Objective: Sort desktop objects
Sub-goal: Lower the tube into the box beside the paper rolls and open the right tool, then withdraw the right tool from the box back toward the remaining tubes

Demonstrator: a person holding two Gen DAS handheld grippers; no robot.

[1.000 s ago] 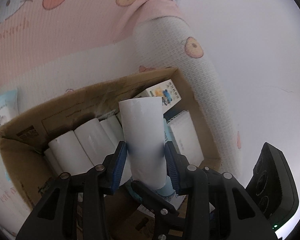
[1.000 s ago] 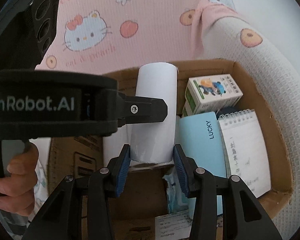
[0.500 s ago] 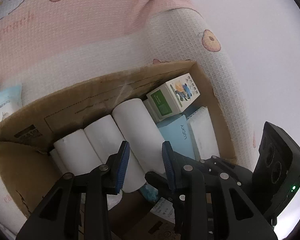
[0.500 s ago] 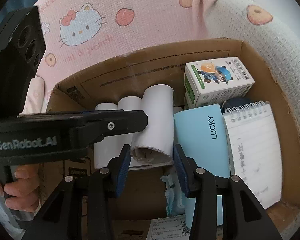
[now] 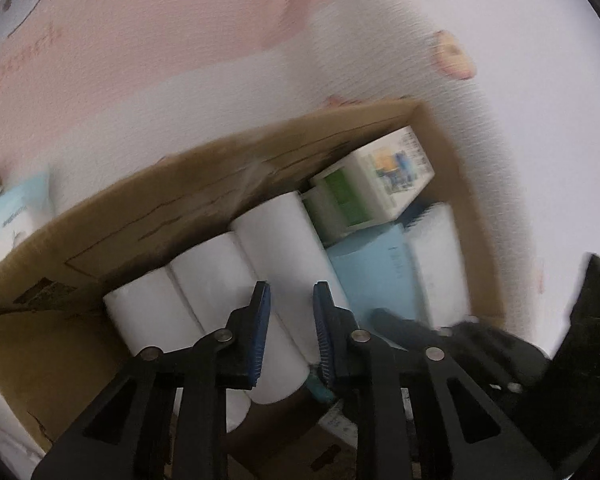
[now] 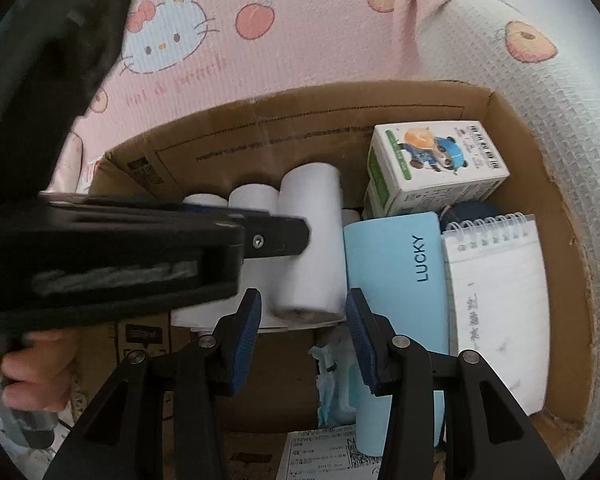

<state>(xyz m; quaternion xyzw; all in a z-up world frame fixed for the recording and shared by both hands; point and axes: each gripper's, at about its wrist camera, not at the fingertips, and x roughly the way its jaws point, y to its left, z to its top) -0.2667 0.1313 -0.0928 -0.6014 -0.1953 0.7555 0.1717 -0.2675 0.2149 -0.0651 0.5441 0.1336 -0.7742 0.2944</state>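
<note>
A cardboard box (image 5: 140, 216) (image 6: 300, 120) holds three white paper rolls side by side. The rightmost roll (image 5: 276, 240) (image 6: 312, 240) lies flat against a light blue LUCKY notebook (image 6: 396, 280). My left gripper (image 5: 290, 332) hovers over that roll. Its jaws are closing to a narrow gap and the pads press on nothing. In the right wrist view its fingers (image 6: 276, 236) cross in front of the roll. My right gripper (image 6: 304, 336) stands open just short of the roll's near end and grips nothing.
The box also holds a white and green cartoon carton (image 6: 436, 168) (image 5: 372, 188), a spiral notepad (image 6: 496, 280) and a blue wipes pack (image 6: 336, 384). A pink cartoon blanket (image 6: 260, 40) lies behind. A hand (image 6: 32, 376) grips the left tool. A tissue pack (image 5: 16, 216) sits outside, left.
The roll stood upright in the left gripper a second ago. Now it lies in the box beside the other two rolls, let go, and the left jaws have narrowed. The right jaws kept their width.
</note>
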